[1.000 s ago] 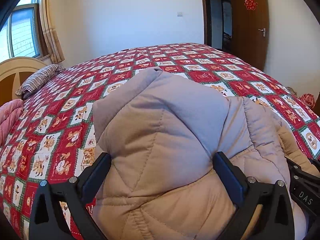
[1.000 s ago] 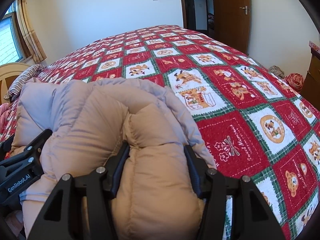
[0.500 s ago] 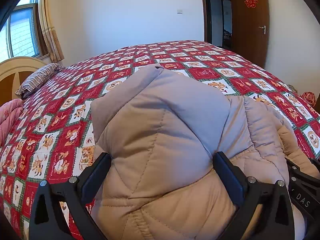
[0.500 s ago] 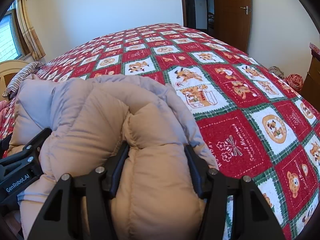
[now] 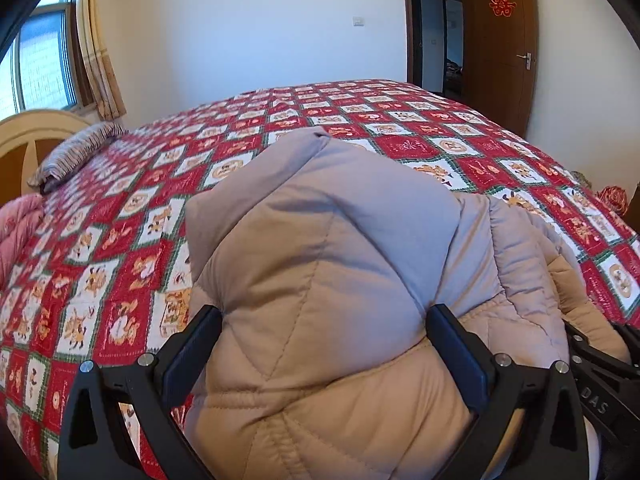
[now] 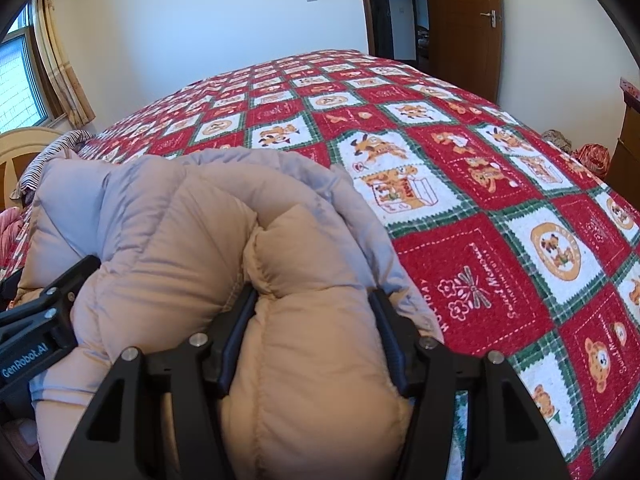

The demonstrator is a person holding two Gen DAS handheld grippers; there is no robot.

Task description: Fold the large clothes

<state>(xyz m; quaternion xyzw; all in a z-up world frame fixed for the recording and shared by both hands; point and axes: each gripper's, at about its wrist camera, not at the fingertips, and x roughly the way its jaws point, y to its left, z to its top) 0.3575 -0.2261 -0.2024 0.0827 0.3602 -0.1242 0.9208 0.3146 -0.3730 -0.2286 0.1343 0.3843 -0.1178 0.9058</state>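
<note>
Puffy beige coat (image 5: 320,280) bunched between both tools' fingers (each clamped on padding) — over quilt (image 6: 500,200).

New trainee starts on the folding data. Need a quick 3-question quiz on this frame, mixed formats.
1. True or false: the left gripper and the right gripper each have the beige padded jacket between their fingers.
2. Multiple choice: the striped pillow lies (A) by the headboard, (B) by the door, (C) on the jacket.
3. Fill in: the jacket rests on a red, white and green ____.

Key: 1 true; 2 A; 3 bedspread.
</note>
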